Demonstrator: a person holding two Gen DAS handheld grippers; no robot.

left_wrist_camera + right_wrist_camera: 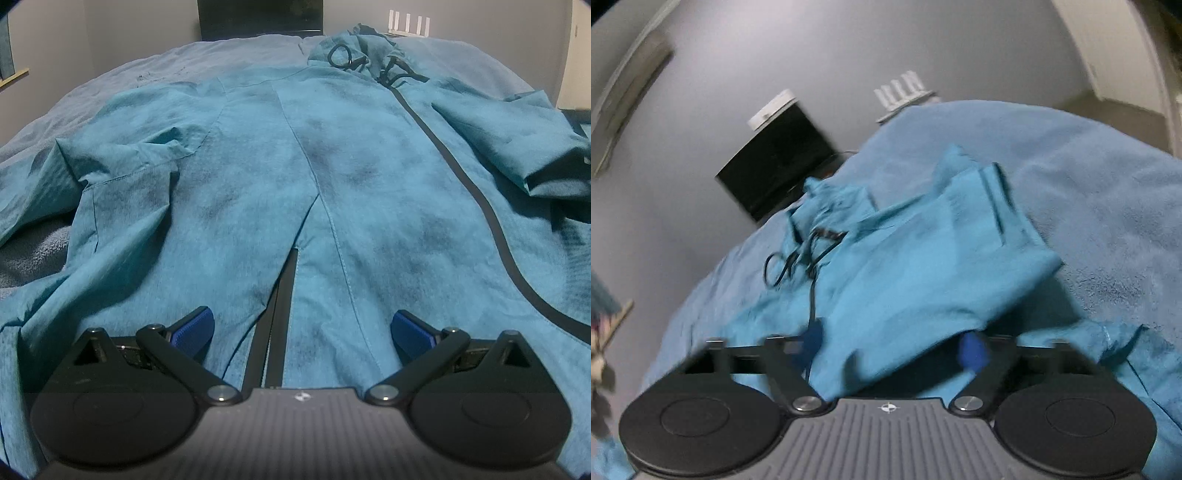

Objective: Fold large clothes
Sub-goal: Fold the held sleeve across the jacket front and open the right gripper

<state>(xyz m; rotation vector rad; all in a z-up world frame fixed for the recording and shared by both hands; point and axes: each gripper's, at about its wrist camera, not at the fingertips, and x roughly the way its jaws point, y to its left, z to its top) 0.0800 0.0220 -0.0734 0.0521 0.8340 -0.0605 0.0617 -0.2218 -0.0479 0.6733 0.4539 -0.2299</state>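
Observation:
A large teal hooded jacket [258, 177] lies front up on a bed, its hood [354, 48] at the far end and its black zipper [458, 170] running down the right. My left gripper [303, 332] is open and empty, low over the jacket's hem. In the right wrist view, which is blurred, my right gripper [894, 343] stands open with a fold of the jacket [908, 280] draped between its blue fingers [971, 350]. The right sleeve's cuff [993, 195] lies folded over the body there.
A grey-blue bed cover [122, 85] lies under the jacket. A dark box [258, 18] and a white router [408, 22] stand at the wall behind the bed. The bed's right edge [1126, 177] drops toward a doorway.

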